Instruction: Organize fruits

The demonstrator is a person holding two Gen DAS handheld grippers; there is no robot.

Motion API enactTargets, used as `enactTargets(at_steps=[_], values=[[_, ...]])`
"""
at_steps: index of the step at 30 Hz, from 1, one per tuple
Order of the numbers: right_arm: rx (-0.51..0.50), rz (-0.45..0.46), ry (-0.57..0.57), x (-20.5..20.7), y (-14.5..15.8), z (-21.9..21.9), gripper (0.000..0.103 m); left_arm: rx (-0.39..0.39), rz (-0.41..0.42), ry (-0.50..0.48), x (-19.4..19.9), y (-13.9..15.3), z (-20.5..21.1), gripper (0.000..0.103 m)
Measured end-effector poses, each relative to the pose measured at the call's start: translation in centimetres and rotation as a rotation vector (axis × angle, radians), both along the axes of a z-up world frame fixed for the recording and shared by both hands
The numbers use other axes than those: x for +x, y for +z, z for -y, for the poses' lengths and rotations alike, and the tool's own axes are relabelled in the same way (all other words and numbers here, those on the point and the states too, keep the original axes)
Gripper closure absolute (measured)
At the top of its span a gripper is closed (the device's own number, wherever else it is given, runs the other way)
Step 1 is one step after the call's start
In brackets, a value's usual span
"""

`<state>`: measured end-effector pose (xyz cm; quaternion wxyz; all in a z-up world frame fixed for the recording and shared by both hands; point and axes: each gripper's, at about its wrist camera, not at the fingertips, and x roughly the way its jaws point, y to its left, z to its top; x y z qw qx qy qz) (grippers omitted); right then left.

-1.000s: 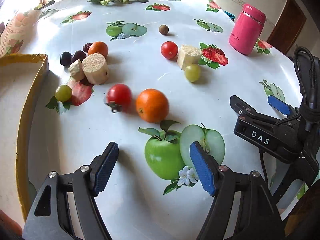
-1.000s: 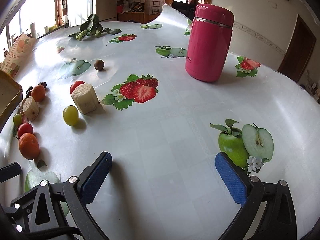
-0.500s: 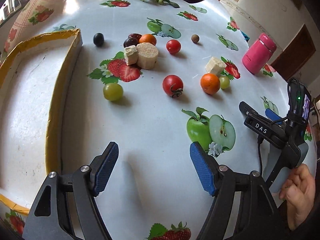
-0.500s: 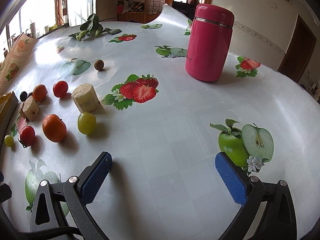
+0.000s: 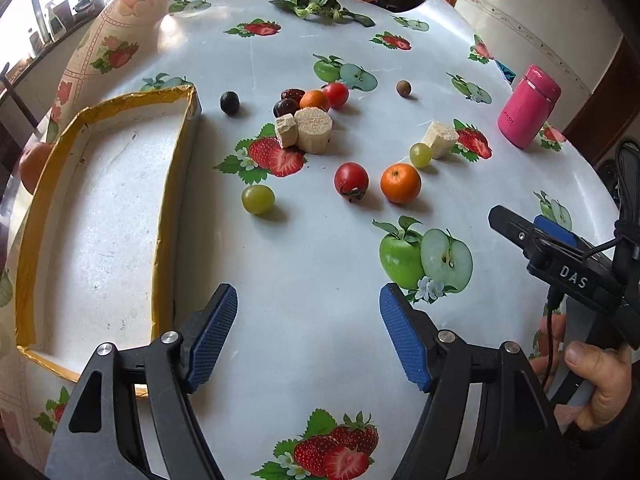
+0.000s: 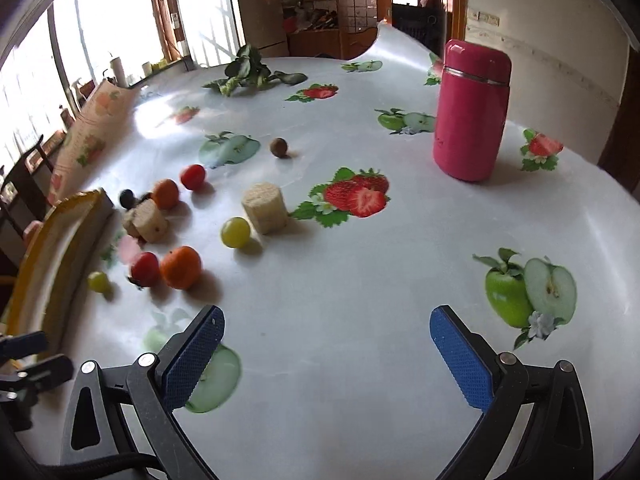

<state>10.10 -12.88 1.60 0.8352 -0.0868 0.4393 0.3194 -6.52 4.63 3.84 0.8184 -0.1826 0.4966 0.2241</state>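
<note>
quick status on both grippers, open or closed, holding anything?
Left gripper: open, holding nothing, above the table.
Right gripper: open, holding nothing.

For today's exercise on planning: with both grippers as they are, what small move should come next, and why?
Probably ease the left gripper forward toward the green grape. Its jaws stand open and empty, that grape lies nearest the yellow-rimmed tray, and the tray holds no fruit yet.
</note>
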Motion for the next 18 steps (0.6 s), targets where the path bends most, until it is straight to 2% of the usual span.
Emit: enactTargets(at_steps=[2, 3, 7, 10, 13, 15, 18], values=[[0.016, -0.107, 0.059, 0.0, 0.4, -0.9, 0.000, 0.030, 0.007, 0.004, 0.0, 0.8, 0.2, 0.029], [0.008, -0.104, 0.086, -0.4, 0.9, -1.3, 0.000, 0.045, 0.010, 0.005, 0.0, 1.2, 0.3, 0.029], [-0.030, 0.006, 0.208, -2.3, 4.0, -3.0, 0.000, 0.092, 0.018, 0.012, -0.2, 2.4, 0.4, 0.029], [-0.036, 0.021, 0.315, -3.3, 6.0, -4.2, 0.000, 0.103, 0.026, 0.021, -0.3, 3.0, 0.2, 0.029], [-0.080, 0.030, 0.360, -3.9, 7.4, -5.3, 0.000, 0.113, 0.032, 0.030, -0.6, 3.4, 0.2, 0.029], [-0.070, 0.017, 0.424, -4.4, 8.0, -5.9, 0.000, 0.122, 0.037, 0.040, -0.9, 3.7, 0.3, 0.029], [-0.057, 0.046, 0.498, -5.3, 8.8, -6.6, 0.000, 0.130, 0.045, 0.046, -1.3, 4.1, 0.1, 0.029]])
